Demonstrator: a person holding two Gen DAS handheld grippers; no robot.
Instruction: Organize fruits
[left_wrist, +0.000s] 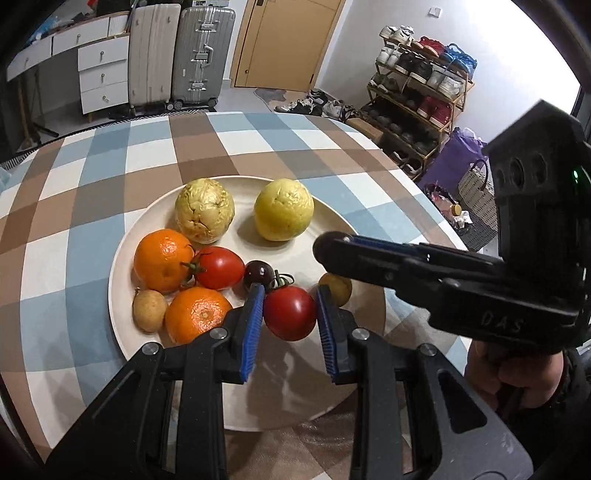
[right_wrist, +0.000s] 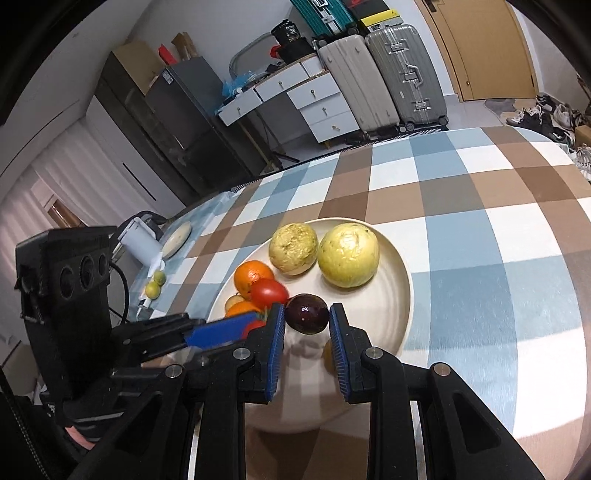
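Left wrist: left gripper (left_wrist: 290, 314) clamps glossy round tomato (left_wrist: 290, 313); right gripper (right_wrist: 306, 319) clamps smooth purple fruit (right_wrist: 306, 314).

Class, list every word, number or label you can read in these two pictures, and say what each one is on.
"DAS" – raised letters on the black body of the right tongs.
"30" – white number on the black tub on top of the drawers.
Printing on the boxes above the suitcases: too blurred to read.

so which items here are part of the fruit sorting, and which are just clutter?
Job: plate, oranges, red tomatoes, dark plum, yellow-green fruits, left gripper, right gripper.
Clutter: suitcases, shoe rack, drawers.
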